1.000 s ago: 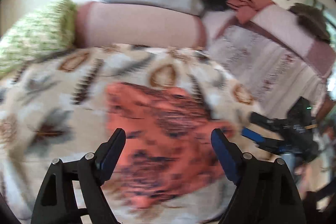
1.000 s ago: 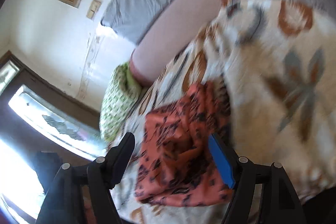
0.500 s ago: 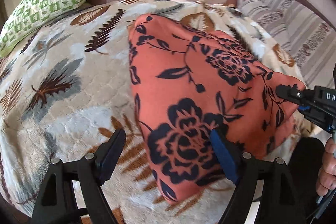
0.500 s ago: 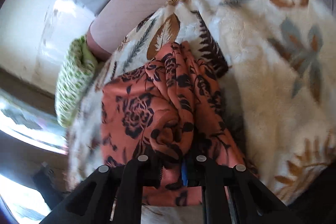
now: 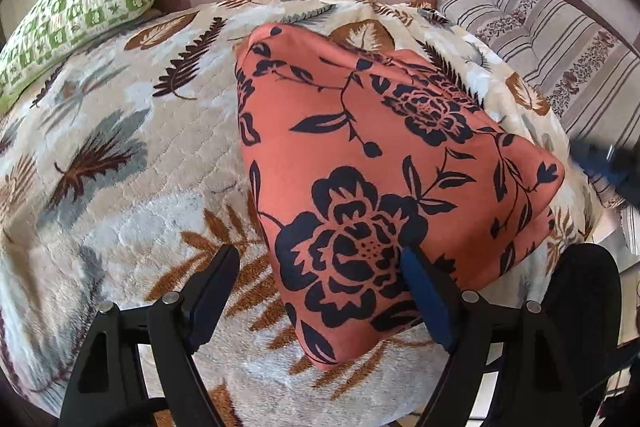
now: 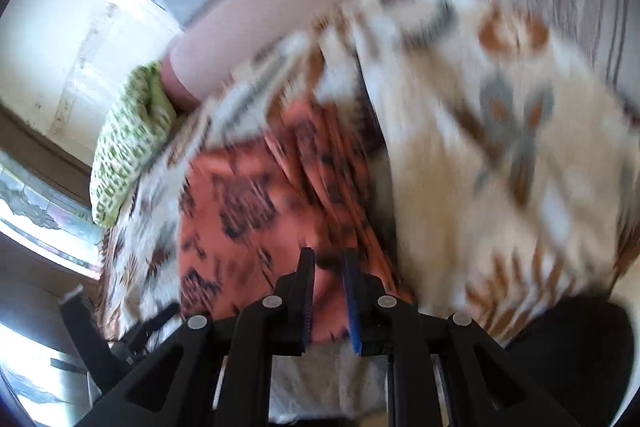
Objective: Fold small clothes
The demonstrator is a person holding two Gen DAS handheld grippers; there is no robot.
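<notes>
Left gripper (image 5: 316, 279) wide open astride the orange floral garment's (image 5: 384, 163) near corner; right gripper (image 6: 329, 263) narrowly apart, opening, nothing clearly pinched.

No readable text, labels or numbers anywhere.

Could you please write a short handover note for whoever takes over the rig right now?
Left gripper: open, poised over the near corner of the orange floral garment, gripping nothing.
Right gripper: jaws opening from a narrow gap; it appears clear of the cloth, though the view is blurred.
Garment: on the leaf-patterned blanket, folded over, with layers stacked at its right edge.
Left: probably a final fold or tidy.
</notes>
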